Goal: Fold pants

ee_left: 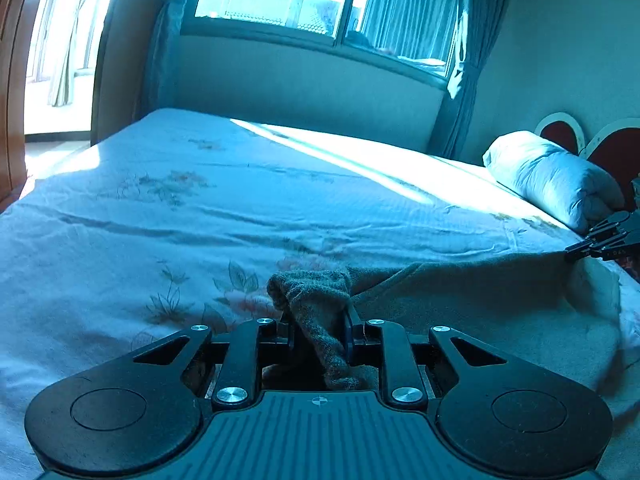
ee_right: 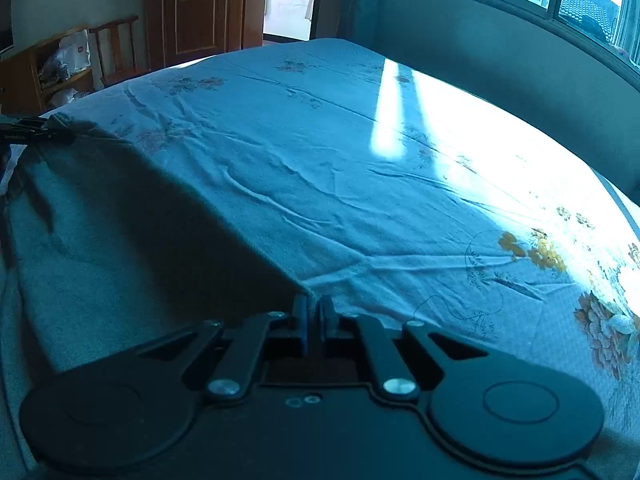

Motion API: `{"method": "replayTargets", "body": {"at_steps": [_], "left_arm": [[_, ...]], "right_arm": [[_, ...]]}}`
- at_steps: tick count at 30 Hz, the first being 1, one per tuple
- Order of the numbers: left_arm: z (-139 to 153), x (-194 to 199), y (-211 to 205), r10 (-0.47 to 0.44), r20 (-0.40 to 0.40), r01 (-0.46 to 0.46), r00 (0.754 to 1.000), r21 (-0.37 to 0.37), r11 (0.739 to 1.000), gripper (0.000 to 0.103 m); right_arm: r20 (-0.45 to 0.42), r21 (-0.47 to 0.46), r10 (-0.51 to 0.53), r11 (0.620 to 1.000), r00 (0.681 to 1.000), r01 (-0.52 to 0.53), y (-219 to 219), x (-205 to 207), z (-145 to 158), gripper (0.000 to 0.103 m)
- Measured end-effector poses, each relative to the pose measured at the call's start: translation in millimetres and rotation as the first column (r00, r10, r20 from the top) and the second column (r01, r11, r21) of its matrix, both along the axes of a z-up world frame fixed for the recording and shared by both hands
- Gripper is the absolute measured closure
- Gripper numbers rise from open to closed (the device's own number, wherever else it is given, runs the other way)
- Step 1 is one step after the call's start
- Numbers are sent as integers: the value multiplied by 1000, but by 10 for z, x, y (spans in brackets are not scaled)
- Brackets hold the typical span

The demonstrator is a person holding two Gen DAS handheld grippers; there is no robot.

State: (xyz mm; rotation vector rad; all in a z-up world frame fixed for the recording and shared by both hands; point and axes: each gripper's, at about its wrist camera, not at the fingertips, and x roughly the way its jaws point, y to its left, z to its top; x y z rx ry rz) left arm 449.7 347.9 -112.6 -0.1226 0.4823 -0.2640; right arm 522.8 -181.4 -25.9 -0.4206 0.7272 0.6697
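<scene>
Along the near edge of the bed (ee_left: 280, 184) we have the pants (ee_left: 480, 304) strung out sideways, their long axis running from left to right between our two grippers, with the loose cloth sagging onto the floral sheet (ee_right: 360, 184) below that line. At the left end the left gripper (ee_left: 320, 332) has its jaws clamped on a bunched, ribbed end of the fabric, which pokes up past the fingertips. At the right end the right gripper (ee_right: 314, 316) has its jaws pressed together, and the taut edge of the cloth runs straight into them, so we judge a thin corner to be pinched there, though the pinch itself is hard to make out. Each hand sits at its own end, neither nearer the middle. Clear sheet lies on the far side of that stretched edge, so we judge the fold must carry it away from us. A pillow (ee_left: 552, 176) rests at the far right, well apart.
</scene>
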Motion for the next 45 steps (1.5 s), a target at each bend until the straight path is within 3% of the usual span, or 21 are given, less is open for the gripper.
{"method": "replayTargets", "body": {"at_steps": [6, 9, 11, 12, 13, 14, 16, 19, 24, 29, 33, 35, 37, 38, 40, 41, 42, 45], "left_arm": [[407, -677, -7, -70, 149, 69, 986, 15, 998, 82], [439, -1190, 31, -78, 183, 81, 980, -9, 997, 82], [380, -1459, 22, -71, 152, 73, 986, -6, 997, 79], [305, -1636, 24, -38, 108, 39, 993, -14, 999, 54], [240, -1771, 18, 10, 74, -10, 997, -1, 1000, 35], [163, -1914, 7, 74, 38, -75, 997, 31, 997, 12], [0, -2196, 33, 146, -41, -145, 988, 22, 989, 12], [-165, -2511, 20, 246, -153, -251, 957, -16, 968, 14], [-73, -2847, -151, 347, -183, -376, 920, -159, 913, 18], [-13, -2744, -406, 336, -239, -403, 911, -341, 849, 19], [-129, -2509, -623, 318, -335, -435, 887, -373, 820, 31], [-241, -2423, -666, 316, -369, -459, 874, -413, 787, 39], [-364, -2330, -671, 336, -384, -491, 860, -439, 753, 40], [-428, -2292, -654, 360, -393, -520, 846, -460, 720, 40], [-525, -2286, -622, 380, -384, -538, 842, -534, 652, 40], [-547, -2295, -617, 384, -380, -539, 842, -556, 633, 40], [-564, -2305, -633, 388, -374, -539, 842, -567, 624, 40], [-607, -2309, -684, 383, -358, -524, 852, -564, 639, 40]], "right_arm": [[145, -71, 41, 997, 989, -31, -131, -1023, 434, 103], [204, -136, 81, 989, 976, -53, -158, -1677, 333, 103], [243, -168, 66, 985, 968, -25, -179, -2070, 130, 99], [236, -171, 21, 985, 972, 20, -208, -2216, 14, 92], [227, -145, -26, 988, 973, 60, -259, -2327, -60, 83], [199, -69, -89, 992, 976, 104, -357, -2461, -125, 80], [135, 30, -214, 977, 967, 212, -502, -2597, -229, 79], [80, 154, -343, 932, 936, 328, -638, -2707, -298, 79], [46, 260, -439, 873, 897, 413, -706, -2720, -272, 78], [35, 318, -493, 830, 869, 458, -728, -2740, -244, 76], [11, 343, -540, 793, 841, 504, -773, -2714, -314, 75], [-19, 361, -565, 765, 825, 533, -797, -2675, -358, 75], [-62, 372, -583, 740, 810, 561, -830, -2616, -410, 75], [-92, 382, -591, 722, 801, 577, -855, -2583, -439, 74], [-171, 410, -608, 672, 775, 617, -934, -2495, -511, 72], [-210, 426, -613, 644, 762, 635, -980, -2450, -549, 70], [-259, 446, -617, 605, 743, 659, -1041, -2392, -599, 69], [-386, 484, -627, 487, 677, 727, -1233, -2199, -742, 66]]}}
